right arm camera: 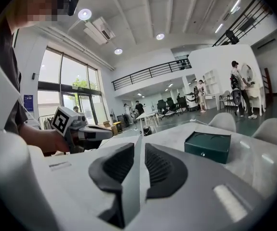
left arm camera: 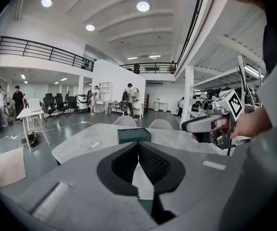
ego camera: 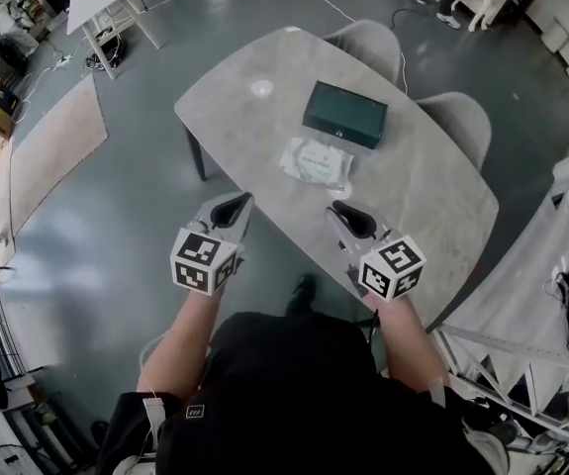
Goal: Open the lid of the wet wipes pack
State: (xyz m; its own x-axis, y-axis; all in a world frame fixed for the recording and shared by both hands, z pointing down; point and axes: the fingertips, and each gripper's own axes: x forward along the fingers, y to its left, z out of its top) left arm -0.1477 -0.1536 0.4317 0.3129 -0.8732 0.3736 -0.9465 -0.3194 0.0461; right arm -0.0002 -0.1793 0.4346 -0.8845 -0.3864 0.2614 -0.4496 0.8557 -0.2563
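Jaws on both grippers are closed with nothing in them. The wet wipes pack (ego camera: 316,161) lies flat mid-tabletop, its lid face apparently up. Its long axis runs across the head view, parallel to the green box (ego camera: 344,114) just behind it. The left gripper (ego camera: 237,206) and right gripper (ego camera: 345,216) hover at the near edge of the tabletop (ego camera: 432,196), flanking the pack, probably so one can steady it while the other lifts the lid.

Open-plan office: desks (left arm camera: 30,113), mezzanine railing (left arm camera: 42,51)
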